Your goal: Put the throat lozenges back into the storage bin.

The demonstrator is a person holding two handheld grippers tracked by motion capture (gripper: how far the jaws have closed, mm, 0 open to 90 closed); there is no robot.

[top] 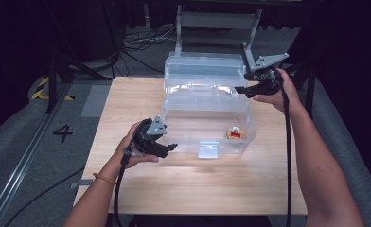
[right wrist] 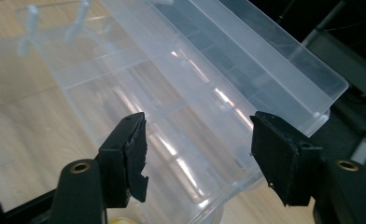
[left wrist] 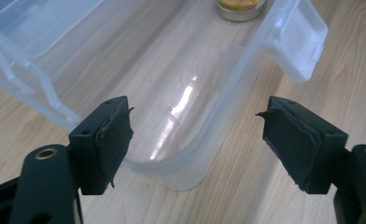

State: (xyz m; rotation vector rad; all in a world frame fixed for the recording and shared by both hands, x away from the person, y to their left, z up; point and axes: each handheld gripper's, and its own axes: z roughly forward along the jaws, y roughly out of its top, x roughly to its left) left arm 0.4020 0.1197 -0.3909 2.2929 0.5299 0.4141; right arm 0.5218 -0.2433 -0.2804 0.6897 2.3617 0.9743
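High view. The left hand (top: 136, 146) comes in from the bottom edge with the forearm angled up and right, and holds the left gripper (top: 167, 145) low over the light wooden table (top: 198, 184), just beside the near left corner of the clear plastic storage box with its lid open (top: 207, 125). The right hand (top: 280, 92) reaches farther forward on a nearly straight arm and holds the right gripper (top: 242, 89) at the far right of the box, beside the raised lid (top: 205, 66). A small round yellow-topped tin (top: 235, 133) sits inside the box near its right front corner. A white latch (top: 207, 149) hangs at the middle of the front wall. A black cable trails from each gripper toward the bottom edge. Beyond the table: grey floor with a painted "4" (top: 63, 133), loose dark cables (top: 141, 42), and a grey metal frame (top: 216, 21) against a dark background.

Left gripper view. Fingers (left wrist: 109, 140) stand wide apart, holding nothing, either side of the box's rounded corner (left wrist: 181, 168). The latch (left wrist: 298, 42) is at upper right and the tin (left wrist: 241, 8) at the top edge.

Right gripper view. Fingers (right wrist: 127, 158) also wide apart, nothing between them. Past them lie the clear box wall and the open lid (right wrist: 265, 70). Whether the pads touch the plastic I cannot tell.
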